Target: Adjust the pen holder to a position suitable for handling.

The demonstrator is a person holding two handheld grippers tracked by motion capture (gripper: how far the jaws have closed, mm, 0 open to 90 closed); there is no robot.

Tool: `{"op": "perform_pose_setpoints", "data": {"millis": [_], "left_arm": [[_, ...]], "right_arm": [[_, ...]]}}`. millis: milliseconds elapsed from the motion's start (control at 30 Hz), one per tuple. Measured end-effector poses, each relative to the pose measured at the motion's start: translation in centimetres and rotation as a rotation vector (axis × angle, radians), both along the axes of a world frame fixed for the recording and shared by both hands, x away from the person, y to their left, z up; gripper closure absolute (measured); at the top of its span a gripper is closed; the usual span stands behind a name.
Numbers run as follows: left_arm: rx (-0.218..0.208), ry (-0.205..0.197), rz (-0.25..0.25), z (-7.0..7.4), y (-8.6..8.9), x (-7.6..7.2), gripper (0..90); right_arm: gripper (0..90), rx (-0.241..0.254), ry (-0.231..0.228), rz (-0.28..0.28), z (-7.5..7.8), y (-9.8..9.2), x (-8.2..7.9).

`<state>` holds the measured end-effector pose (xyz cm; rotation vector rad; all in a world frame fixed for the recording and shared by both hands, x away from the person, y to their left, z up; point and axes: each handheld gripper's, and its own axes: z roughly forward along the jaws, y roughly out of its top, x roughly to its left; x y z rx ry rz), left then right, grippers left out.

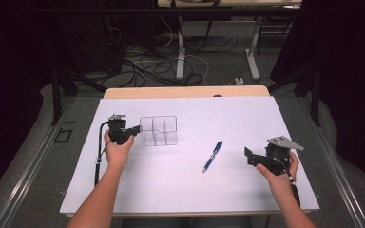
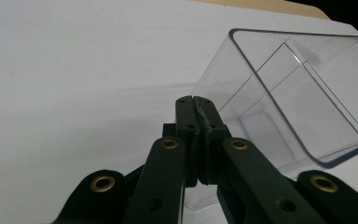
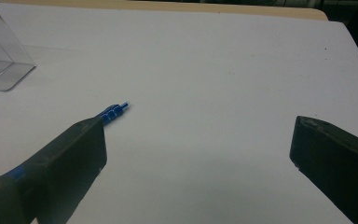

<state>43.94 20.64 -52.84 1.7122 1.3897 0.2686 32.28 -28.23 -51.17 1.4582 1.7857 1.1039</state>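
Your right gripper is waiting at five o'clock, jaws spread wide, ready to grab. The blue plastic pen is lying loose near the middle, just beside it. At ten o'clock, your left gripper is pinching the clear plastic box's wall, probably holding it steady.

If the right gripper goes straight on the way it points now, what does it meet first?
Probably the blue pen. The right gripper is open and points left across the table toward it; in its own view the pen lies by one of the fingers, so it might slip past.
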Motion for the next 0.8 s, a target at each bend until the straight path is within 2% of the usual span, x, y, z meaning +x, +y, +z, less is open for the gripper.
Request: {"op": "perform_pose_setpoints", "data": {"millis": [267,433,533,733,800], "left_arm": [[-0.009,0.004,-0.027,-0.1,-2.0,0.1,90.0],[-0.012,-0.001,-0.022,-0.2,-2.8,0.1,90.0],[-0.014,0.014,-0.042,-0.1,-3.4,0.2,90.0],[-0.010,0.012,-0.056,-0.1,-5.1,0.5,90.0],[-0.022,0.008,-0.053,-0.2,-5.8,0.6,90.0]], "right_arm": [[3.4,0.001,0.004,0.006,0.0,0.0,0.0],[3.4,0.002,0.012,0.003,0.1,-0.1,-0.1],[3.3,0.000,0.003,0.005,0.0,-0.1,0.0],[3.4,0.004,0.002,0.008,0.1,-0.1,0.0],[3.4,0.005,0.004,0.009,0.1,-0.1,0.0]]}}
